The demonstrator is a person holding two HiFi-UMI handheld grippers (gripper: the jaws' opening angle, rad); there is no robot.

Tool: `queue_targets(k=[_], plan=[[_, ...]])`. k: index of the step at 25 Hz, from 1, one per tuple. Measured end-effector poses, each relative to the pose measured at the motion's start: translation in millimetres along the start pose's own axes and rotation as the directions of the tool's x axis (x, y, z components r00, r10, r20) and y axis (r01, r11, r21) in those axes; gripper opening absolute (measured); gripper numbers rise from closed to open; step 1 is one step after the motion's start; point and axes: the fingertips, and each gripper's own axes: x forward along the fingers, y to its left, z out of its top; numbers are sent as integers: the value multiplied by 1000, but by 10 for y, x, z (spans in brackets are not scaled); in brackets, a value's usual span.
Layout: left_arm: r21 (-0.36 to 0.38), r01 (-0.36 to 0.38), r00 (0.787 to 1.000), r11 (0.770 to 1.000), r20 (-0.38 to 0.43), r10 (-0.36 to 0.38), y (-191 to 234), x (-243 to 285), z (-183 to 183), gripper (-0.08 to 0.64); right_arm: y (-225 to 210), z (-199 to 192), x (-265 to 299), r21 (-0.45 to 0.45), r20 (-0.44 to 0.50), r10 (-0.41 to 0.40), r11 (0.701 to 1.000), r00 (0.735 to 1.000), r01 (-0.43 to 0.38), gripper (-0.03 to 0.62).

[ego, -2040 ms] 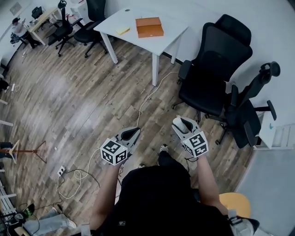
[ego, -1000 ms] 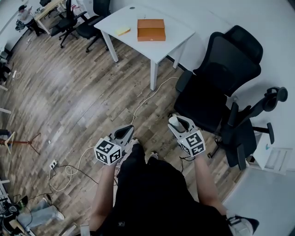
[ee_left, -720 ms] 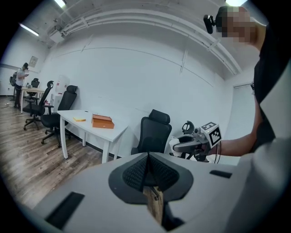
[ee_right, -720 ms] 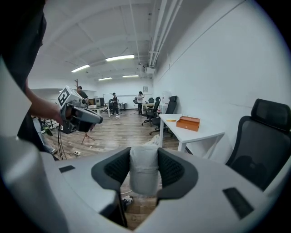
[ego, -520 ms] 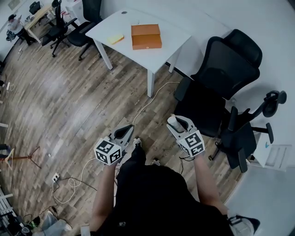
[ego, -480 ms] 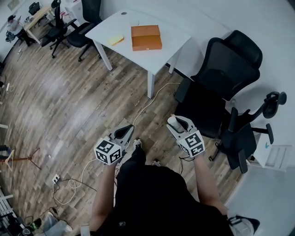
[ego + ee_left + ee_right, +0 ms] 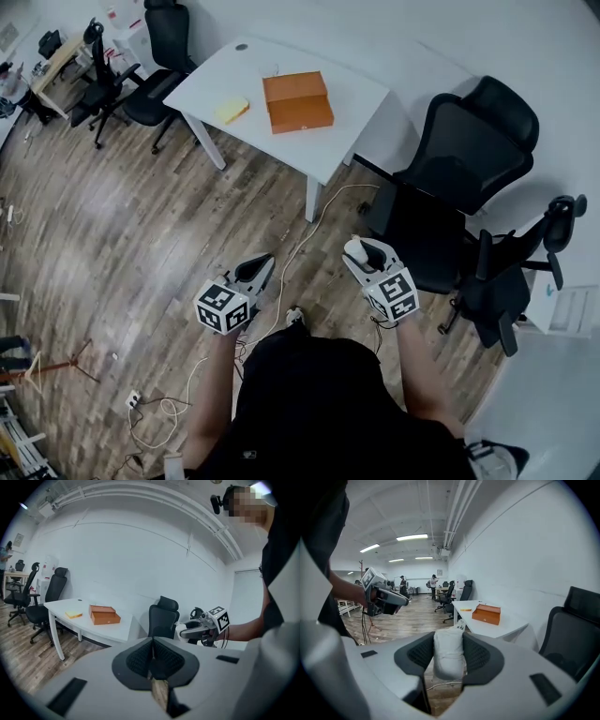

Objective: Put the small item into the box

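A small white pouch (image 7: 448, 654) sits squeezed between the pads of my right gripper (image 7: 448, 641), which is shut on it; in the head view it shows as a white lump at the right gripper (image 7: 359, 251). My left gripper (image 7: 152, 657) has its jaws together with nothing in them, and it hangs low on the left in the head view (image 7: 261, 267). The orange box (image 7: 297, 100) lies shut on the white table (image 7: 361, 103), well ahead of both grippers. It also appears as an orange box (image 7: 486, 613) in the right gripper view and as an orange box (image 7: 104, 615) in the left gripper view.
A yellow pad (image 7: 231, 111) lies on the table left of the box. Two black office chairs (image 7: 459, 169) stand to the right, close to my right arm. A white cable (image 7: 314, 225) runs over the wooden floor. More chairs (image 7: 122, 80) and a desk stand far left.
Both grippers have been carried forward across the floor toward the white table, which now looks nearer. The right jaws kept hold of the pouch; the left stayed closed.
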Motion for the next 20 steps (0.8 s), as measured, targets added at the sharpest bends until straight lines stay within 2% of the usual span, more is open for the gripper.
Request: queue_targets(k=[7, 13, 20], plan=[[16, 8, 1000, 1000, -2, -8, 566, 122, 267, 14, -149, 163, 411, 10, -7, -25, 1000, 1000, 26, 170], [5, -2, 1000, 1000, -10, 2, 796, 262, 351, 14, -389, 260, 667, 6, -15, -11, 1000, 1000, 11, 170], [-20, -80, 997, 997, 4, 80, 1219, 437, 534, 14, -760, 453, 1125, -23, -7, 45, 999, 999, -45, 170]])
